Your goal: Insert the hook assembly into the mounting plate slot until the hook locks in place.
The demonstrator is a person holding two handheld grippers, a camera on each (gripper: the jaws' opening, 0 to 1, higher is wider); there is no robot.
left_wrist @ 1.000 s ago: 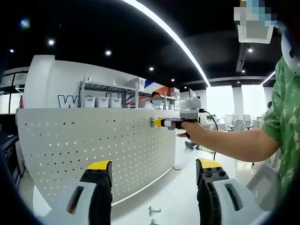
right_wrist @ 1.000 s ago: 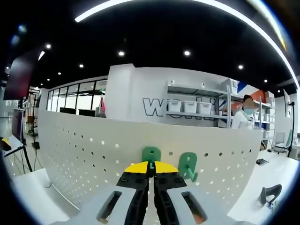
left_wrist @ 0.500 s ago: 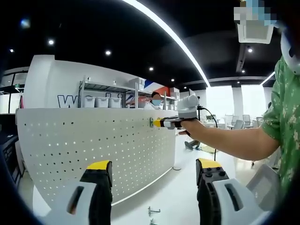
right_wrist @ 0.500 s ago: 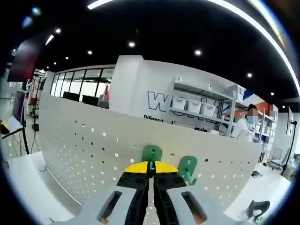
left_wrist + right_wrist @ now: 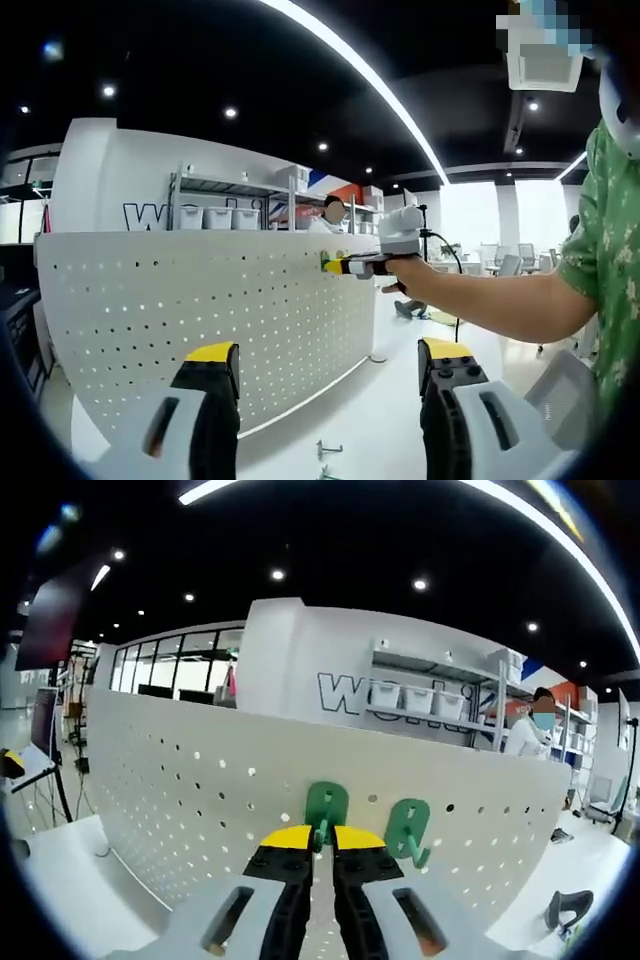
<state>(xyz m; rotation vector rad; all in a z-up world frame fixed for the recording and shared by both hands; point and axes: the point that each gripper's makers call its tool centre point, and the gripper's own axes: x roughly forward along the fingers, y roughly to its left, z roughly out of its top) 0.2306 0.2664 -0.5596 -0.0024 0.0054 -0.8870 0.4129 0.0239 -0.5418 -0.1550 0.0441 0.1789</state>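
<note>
Two green hooks sit ahead: my right tongs (image 5: 321,837) pinch one hook (image 5: 326,810) against the pegboard (image 5: 180,800), left tongs (image 5: 330,365) wide and idle, and I fear tilting it could leave it unlocked beside its neighbour hook (image 5: 408,828).

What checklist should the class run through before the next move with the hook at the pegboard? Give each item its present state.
1. Right tongs shut on the green hook: ok.
2. Hook's backplate against the white pegboard: ok.
3. Hook locked in its holes: cannot tell.
4. Second green hook beside it on the board, apart from the tongs: ok.
5. Left tongs open, holding nothing, back from the board: ok.
6. Spare metal hooks on the table, out of the way: ok.
</note>
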